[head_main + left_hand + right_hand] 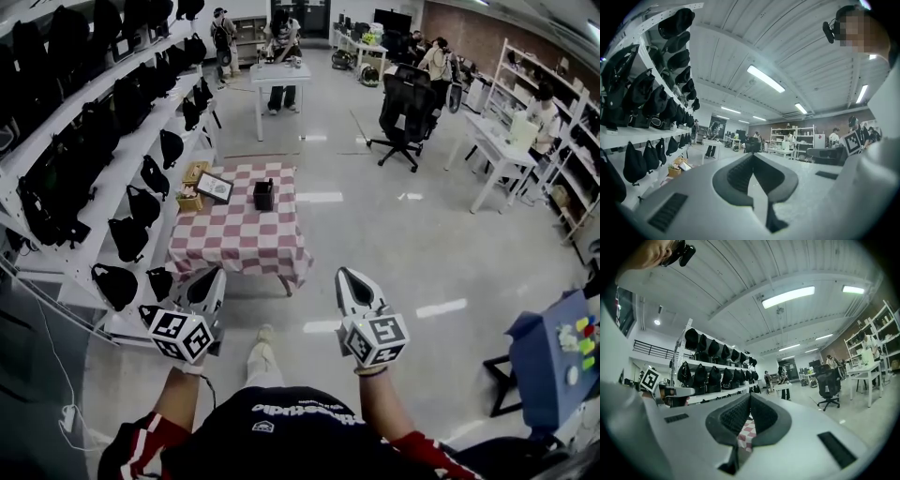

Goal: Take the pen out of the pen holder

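Tongs both closed tip to tip, nothing in either. The left gripper (214,277) and right gripper (344,278) were held level, side by side in front of the person, marker cubes toward the body. In the left gripper view the dark ribbed pads (739,174) met at the tips with only bare floor behind. In the right gripper view the pads (735,416) met the same way, with checked cloth showing through the gap below them.

The small black box-shaped pen holder (263,195) stood upright toward the far side of a low table under a red-and-white checked cloth (234,246). It was well ahead of both grippers and untouched. The pen itself was too small to pick out.

- Same cloth, left of the holder: a black-framed picture (215,187) and a small wooden box (190,200) at the table's edge.
- Left wall: white shelving (131,164) loaded with black bags (129,234).
- Open floor beyond: a black office chair (405,108) and a white table (279,75) with a person standing at it.
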The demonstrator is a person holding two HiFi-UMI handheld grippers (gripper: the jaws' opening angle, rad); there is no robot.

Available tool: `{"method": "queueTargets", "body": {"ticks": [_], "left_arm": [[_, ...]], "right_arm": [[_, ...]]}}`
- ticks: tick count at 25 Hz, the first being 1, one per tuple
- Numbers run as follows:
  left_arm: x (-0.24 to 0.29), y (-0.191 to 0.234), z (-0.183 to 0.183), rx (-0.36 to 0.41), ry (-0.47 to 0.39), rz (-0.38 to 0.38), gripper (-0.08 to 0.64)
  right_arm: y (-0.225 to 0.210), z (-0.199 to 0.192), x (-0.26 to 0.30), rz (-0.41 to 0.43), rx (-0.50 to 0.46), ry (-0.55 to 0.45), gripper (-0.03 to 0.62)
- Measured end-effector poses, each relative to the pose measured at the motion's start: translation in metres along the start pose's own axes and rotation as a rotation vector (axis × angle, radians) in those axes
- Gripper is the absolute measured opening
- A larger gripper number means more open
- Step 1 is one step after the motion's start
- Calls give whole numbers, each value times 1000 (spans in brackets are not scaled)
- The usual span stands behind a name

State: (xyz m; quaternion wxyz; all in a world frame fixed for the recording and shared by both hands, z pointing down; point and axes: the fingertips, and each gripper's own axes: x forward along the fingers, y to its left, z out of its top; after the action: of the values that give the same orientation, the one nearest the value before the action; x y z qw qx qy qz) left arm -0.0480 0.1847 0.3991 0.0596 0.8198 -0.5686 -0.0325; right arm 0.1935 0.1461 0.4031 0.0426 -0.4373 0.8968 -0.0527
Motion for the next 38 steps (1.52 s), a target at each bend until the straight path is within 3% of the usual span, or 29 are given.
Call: {"method": "queueTargets", "body": {"ticks": [14,22,38], "left_arm": [[9,15,-3,-26,-10,31,6],[23,21,-1,-17,-7,20,6],[82,86,9,-27,-8,36,6]], "right_arm": [[-5,-1,19,12,-40,23,-5],[-10,-3,29,23,2,19,-2],[-23,5,123,65,22,25,-2]]}}
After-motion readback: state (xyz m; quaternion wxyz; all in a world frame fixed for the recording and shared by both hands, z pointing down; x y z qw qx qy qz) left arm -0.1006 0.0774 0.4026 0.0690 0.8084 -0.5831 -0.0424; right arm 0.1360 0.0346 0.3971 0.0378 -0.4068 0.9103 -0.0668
